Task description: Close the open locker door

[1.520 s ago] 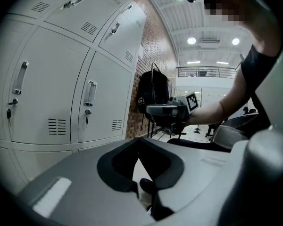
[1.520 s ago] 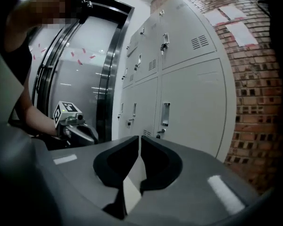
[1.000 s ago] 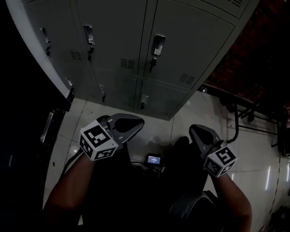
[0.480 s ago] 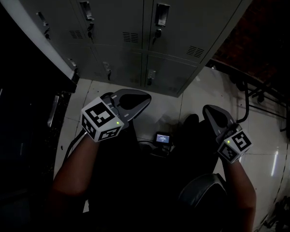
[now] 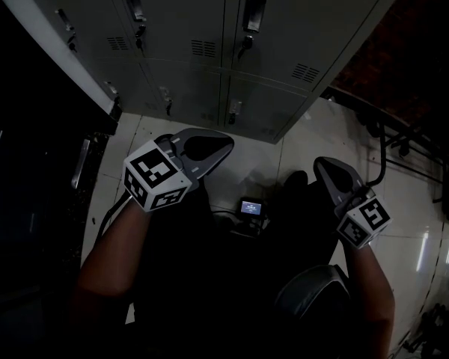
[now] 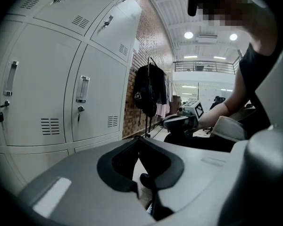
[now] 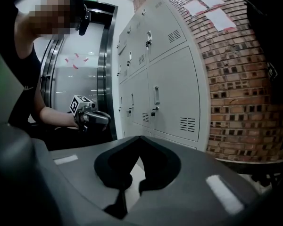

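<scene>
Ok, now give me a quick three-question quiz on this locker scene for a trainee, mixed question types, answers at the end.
1. True or false: the right gripper is clamped on a locker handle.
2. Multiple choice: in the right gripper view, what stands just right of the lockers? A) a brick wall B) a window C) a curtain
3. Short answer: what is between the jaws of the left gripper?

Key
1. False: it is shut on nothing, held low and clear of the lockers.
2. A
3. Nothing; the jaws are closed together.
</scene>
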### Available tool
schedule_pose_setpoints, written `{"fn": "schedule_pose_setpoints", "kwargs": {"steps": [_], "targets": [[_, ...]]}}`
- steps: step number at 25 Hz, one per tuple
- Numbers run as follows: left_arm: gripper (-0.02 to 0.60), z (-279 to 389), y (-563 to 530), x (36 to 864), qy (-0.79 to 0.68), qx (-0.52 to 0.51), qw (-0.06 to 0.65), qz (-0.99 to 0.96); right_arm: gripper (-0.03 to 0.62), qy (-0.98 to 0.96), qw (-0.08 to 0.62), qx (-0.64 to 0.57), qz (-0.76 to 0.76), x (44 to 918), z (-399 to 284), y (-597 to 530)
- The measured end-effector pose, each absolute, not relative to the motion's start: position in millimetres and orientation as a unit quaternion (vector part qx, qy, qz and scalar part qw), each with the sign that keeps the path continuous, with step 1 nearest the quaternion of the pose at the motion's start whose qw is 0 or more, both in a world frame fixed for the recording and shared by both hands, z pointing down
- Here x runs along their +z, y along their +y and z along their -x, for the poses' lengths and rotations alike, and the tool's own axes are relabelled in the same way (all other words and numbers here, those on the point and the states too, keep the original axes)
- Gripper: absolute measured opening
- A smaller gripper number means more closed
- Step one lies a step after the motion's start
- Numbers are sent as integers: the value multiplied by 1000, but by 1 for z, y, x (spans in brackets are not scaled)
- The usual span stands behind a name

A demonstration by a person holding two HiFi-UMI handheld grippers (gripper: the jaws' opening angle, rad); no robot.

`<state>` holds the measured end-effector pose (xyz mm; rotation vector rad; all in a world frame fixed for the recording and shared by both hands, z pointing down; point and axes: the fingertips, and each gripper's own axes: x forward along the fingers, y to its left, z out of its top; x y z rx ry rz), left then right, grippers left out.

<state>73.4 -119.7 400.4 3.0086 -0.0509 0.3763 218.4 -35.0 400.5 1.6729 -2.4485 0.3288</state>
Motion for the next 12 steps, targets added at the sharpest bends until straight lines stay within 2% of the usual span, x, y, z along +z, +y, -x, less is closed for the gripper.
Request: {"fn": "schedule_pose_setpoints", "kwargs": {"steps": [12], "targets": [[12, -72, -119, 402, -20, 127, 55, -990, 2, -818, 81, 112, -558, 402, -216, -35]]}}
